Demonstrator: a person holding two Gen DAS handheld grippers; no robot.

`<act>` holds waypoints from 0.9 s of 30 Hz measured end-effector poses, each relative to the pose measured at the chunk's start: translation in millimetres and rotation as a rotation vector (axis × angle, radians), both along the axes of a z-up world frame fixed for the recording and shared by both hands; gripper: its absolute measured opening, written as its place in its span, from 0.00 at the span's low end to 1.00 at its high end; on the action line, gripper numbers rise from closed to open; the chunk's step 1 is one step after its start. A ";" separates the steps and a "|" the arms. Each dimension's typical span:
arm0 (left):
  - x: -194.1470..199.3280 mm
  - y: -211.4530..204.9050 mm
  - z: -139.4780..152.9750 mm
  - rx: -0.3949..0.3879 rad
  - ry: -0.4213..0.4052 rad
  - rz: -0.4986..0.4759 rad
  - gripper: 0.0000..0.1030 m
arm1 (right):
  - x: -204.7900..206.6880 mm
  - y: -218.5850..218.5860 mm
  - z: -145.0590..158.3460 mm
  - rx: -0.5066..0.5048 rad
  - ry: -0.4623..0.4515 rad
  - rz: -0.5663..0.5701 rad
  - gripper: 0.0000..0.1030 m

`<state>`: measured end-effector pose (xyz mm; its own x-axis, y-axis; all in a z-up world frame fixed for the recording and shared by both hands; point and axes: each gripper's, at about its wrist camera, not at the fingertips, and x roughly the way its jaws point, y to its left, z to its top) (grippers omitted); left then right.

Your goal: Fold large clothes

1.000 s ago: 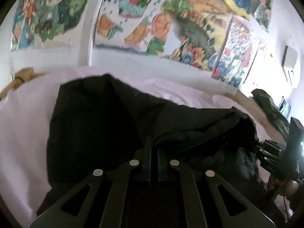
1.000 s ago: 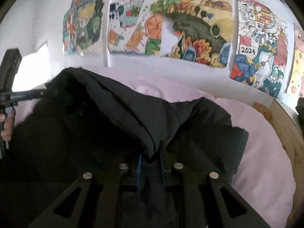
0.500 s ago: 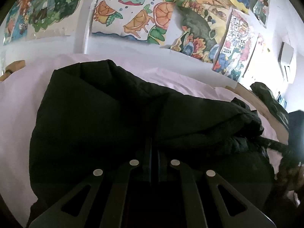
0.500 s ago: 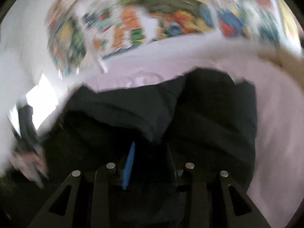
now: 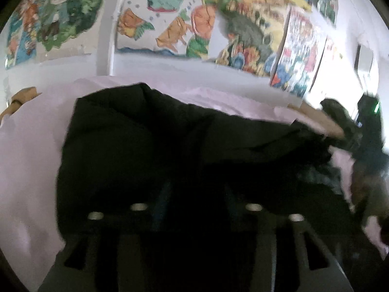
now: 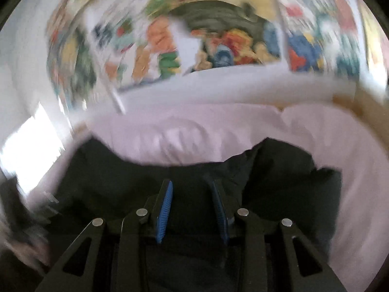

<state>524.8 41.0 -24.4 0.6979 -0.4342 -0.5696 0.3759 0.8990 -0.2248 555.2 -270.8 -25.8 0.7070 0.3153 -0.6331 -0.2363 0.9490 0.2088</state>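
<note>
A large black jacket lies bunched on the pink bed sheet. My left gripper hovers low over its near edge. Its jaws are opening, with dark cloth under the gap and nothing pinched that I can make out. In the right wrist view my right gripper is open. Its blue pads are bare and stand apart above the jacket, which lies flat on the sheet. The right gripper's body and a hand show, blurred, at the right edge of the left wrist view.
Colourful posters cover the white wall behind the bed. A wooden bed frame runs along the right side, with dark clothing beyond it. A tan object sits at the far left. The right wrist view is motion-blurred.
Both grippers went from shut on a raised fold of the jacket to jaws apart. The fold has dropped onto the bed, and the right wrist view has swung and rolled.
</note>
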 end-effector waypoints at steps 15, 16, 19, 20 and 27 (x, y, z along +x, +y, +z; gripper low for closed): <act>38.3 -61.0 -13.3 0.166 0.033 0.087 0.75 | -25.5 25.9 -28.8 -0.298 -0.096 0.112 0.31; 39.8 -57.2 -19.0 0.150 0.036 0.083 0.77 | -24.9 26.6 -32.9 -0.313 -0.090 0.120 0.31; 43.7 -52.0 -28.9 0.141 0.048 0.072 0.78 | -24.7 27.4 -46.3 -0.332 -0.097 0.149 0.31; 44.7 -52.8 -30.9 0.150 0.044 0.070 0.78 | -22.7 25.4 -50.2 -0.313 -0.087 0.152 0.31; 49.6 -57.0 -41.6 0.184 0.016 0.069 0.80 | -7.3 12.1 -66.4 -0.184 -0.032 0.160 0.32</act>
<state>574.5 -16.0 -66.0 0.7127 -0.2735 -0.6460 0.3101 0.9488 -0.0597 548.0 -258.7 -92.2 0.6775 0.3065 -0.6686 -0.3904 0.9203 0.0262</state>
